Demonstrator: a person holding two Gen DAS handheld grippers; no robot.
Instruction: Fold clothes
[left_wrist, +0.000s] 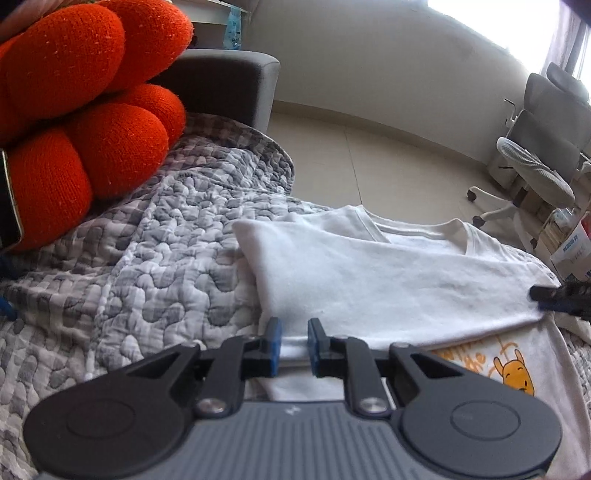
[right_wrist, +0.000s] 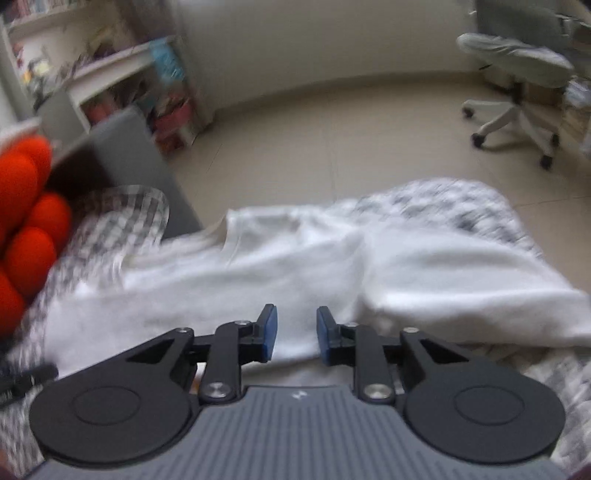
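Lying just ahead of both tongs (left_wrist: 294, 341), white tee (left_wrist: 388, 280)

Bright window glare upper right, fisheye bending, right view motion-blurred

The whole right wrist view is smeared with blur — the bookshelf (right_wrist: 122, 74) contents unreadable — while in the left wrist view the folded flap of the white T-shirt (left_wrist: 369, 280) hides most of its yellow bear print (left_wrist: 515, 376), and the right edge crops the office chair (left_wrist: 543, 147).

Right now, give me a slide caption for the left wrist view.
Open left tool at the edge of a folded white T-shirt on a grey quilted blanket.
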